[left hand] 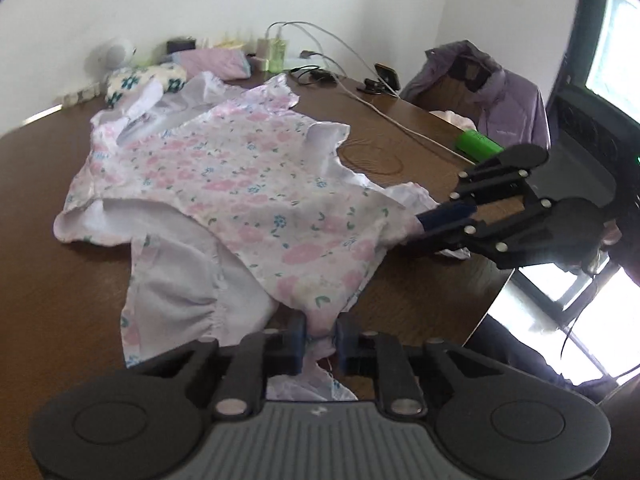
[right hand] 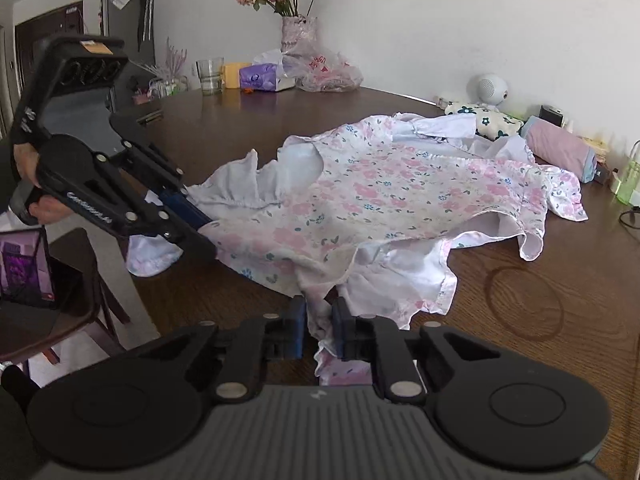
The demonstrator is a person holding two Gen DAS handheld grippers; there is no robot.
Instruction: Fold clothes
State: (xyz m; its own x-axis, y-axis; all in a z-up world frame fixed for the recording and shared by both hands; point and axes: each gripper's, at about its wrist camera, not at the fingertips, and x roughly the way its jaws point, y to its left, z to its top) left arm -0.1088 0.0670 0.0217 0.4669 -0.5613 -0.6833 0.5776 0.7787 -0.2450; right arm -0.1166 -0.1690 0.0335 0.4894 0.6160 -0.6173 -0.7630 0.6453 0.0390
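A pink-and-white floral garment (left hand: 248,184) with white ruffled edges lies spread, partly crumpled, on the brown wooden table (left hand: 40,200). In the left wrist view my left gripper (left hand: 320,334) is shut on the garment's near hem, cloth bunched between its blue pads. My right gripper (left hand: 420,224) comes in from the right and pinches another corner of the hem. The right wrist view shows the same garment (right hand: 400,192) with my right gripper (right hand: 318,320) shut on its near edge. There my left gripper (right hand: 208,232), held by a hand, clamps the left corner.
A purple jacket (left hand: 500,92) hangs on a chair past the table's right edge, near a green cylinder (left hand: 478,146) and cables (left hand: 360,96). At the back stand a flower vase (right hand: 296,32), glass (right hand: 210,74), tissue pack (right hand: 262,76), floral cushion (right hand: 484,120) and folded pink cloth (right hand: 560,152).
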